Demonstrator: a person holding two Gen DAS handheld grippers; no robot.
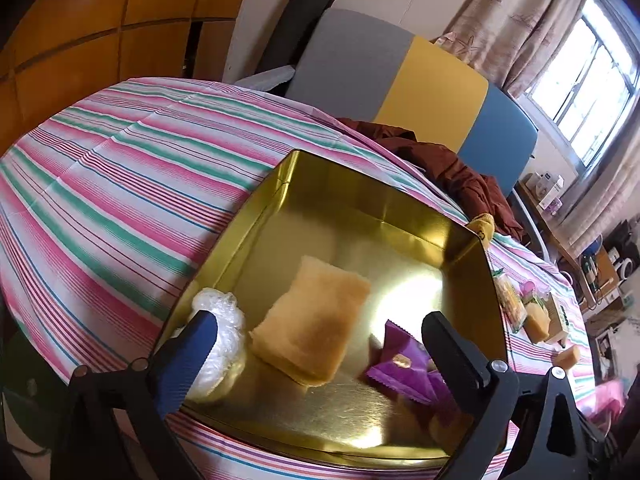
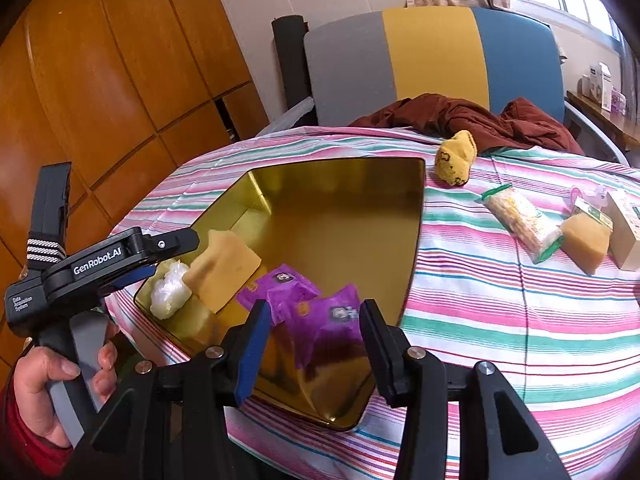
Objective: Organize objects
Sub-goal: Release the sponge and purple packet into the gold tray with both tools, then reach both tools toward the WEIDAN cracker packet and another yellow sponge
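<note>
A gold tin (image 1: 340, 192) (image 2: 320, 184) stands on the striped tablecloth. In it lie a tan sponge (image 1: 316, 320) (image 2: 224, 272), a white plastic-wrapped bundle (image 1: 224, 320) (image 2: 168, 292) and several purple packets (image 1: 400, 364) (image 2: 324, 320). My left gripper (image 1: 320, 336) (image 2: 175, 253) is open wide over the tin's near left part. The sponge lies loose between its fingers, and the blue pad is beside the white bundle. My right gripper (image 2: 315, 306) hovers at the tin's near edge with its jaws narrow but open. The purple packets resting in the tin show through the gap.
Right of the tin on the cloth lie a yellow sock (image 2: 456, 160), a bag of corn (image 2: 520, 216), a second sponge (image 2: 584, 240) and a small box (image 2: 624, 228). A dark red garment (image 2: 460, 116) is draped over the chair (image 2: 432, 60) behind. A hand (image 2: 52, 380) holds the left gripper.
</note>
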